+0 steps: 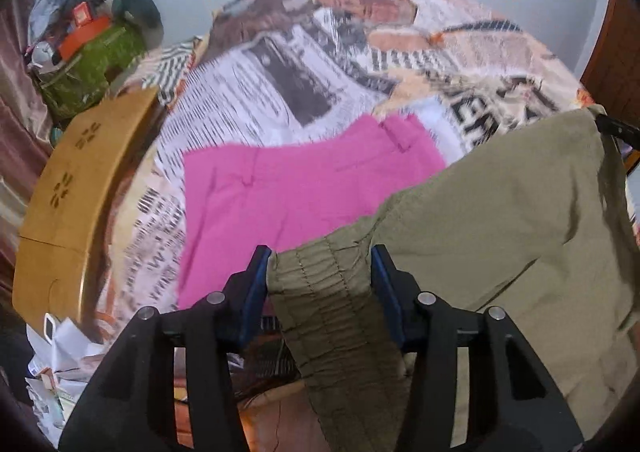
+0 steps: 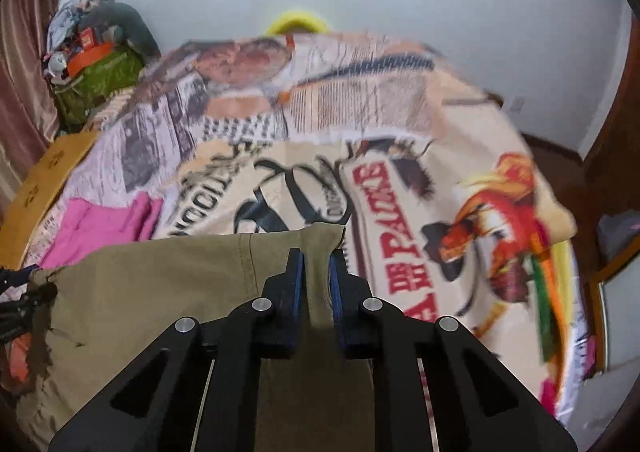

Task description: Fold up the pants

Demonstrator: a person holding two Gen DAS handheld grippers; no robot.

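Observation:
Olive-khaki pants point(image 1: 500, 220) hang stretched between both grippers above the bed. My left gripper point(image 1: 320, 264) is shut on their gathered elastic waistband, which fills the gap between the blue pads. My right gripper point(image 2: 318, 264) is shut on another edge of the same pants point(image 2: 160, 292), with the cloth pinched narrow between its pads. The right gripper's tip shows at the far right of the left wrist view point(image 1: 616, 130). The lower part of the pants hangs below both views, hidden.
Folded pink pants point(image 1: 288, 192) lie on the newspaper-print bedspread point(image 2: 400, 132), left of the khaki pair. A cardboard box point(image 1: 68, 188) sits along the bed's left edge. A green bag with clutter point(image 1: 92, 64) stands at the back left. A white wall is behind.

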